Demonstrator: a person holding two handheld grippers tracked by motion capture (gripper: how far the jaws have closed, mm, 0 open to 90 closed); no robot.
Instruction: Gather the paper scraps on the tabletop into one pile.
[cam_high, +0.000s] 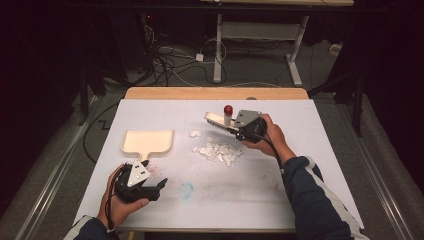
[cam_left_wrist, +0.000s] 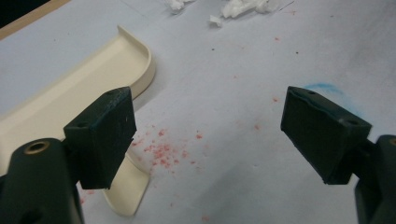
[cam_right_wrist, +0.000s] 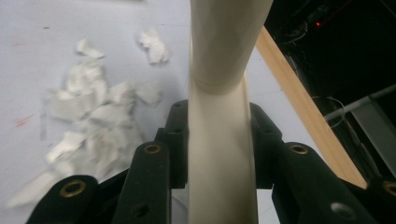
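Observation:
A cream dustpan (cam_high: 147, 141) lies flat at the left of the white table, its short handle (cam_left_wrist: 128, 186) pointing toward the person. My left gripper (cam_high: 161, 187) rests just in front of that handle, open, with bare table between its pads (cam_left_wrist: 210, 135). A pile of torn white paper scraps (cam_high: 220, 151) lies mid-table. My right gripper (cam_high: 240, 131) hovers just behind the pile, shut on the cream handle of a small brush (cam_high: 217, 121) that points left. In the right gripper view the handle (cam_right_wrist: 222, 93) runs up between the closed jaws, with the scraps (cam_right_wrist: 93, 112) to its left.
A small red-capped bottle (cam_high: 228, 114) stands behind the brush. Red specks (cam_left_wrist: 161, 149) and a blue smudge (cam_high: 186, 190) mark the table near the left gripper. The table's wooden far edge (cam_high: 215, 93) borders dark floor with cables and a desk frame (cam_high: 295, 60).

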